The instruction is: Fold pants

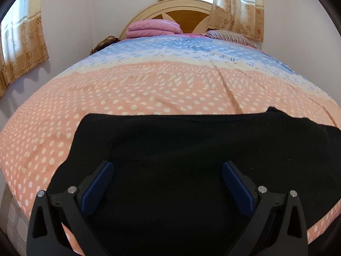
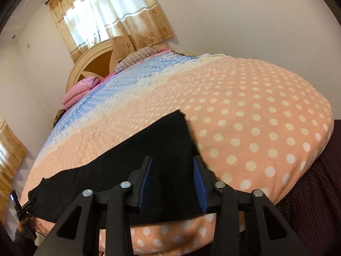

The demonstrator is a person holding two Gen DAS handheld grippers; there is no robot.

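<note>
Black pants point(image 1: 181, 149) lie flat across the near end of the bed, on the pink dotted bedspread point(image 1: 127, 89). My left gripper point(image 1: 167, 166) is open and hovers over the pants' left part, fingers wide apart, nothing between them. In the right wrist view the pants point(image 2: 149, 145) stretch from lower left to a corner at upper right. My right gripper point(image 2: 172, 162) is open over the pants' right end, near the bed's front edge, with cloth showing between the fingers. The left gripper's tip shows at the far left of that view point(image 2: 23, 209).
A folded pink blanket point(image 1: 153, 28) and a striped pillow point(image 1: 230, 36) lie at the wooden headboard point(image 1: 185, 19). Curtains point(image 1: 234, 6) hang behind. A wall stands left of the bed. A dark maroon dotted fabric point(image 2: 309, 181) is at the right beside the bed.
</note>
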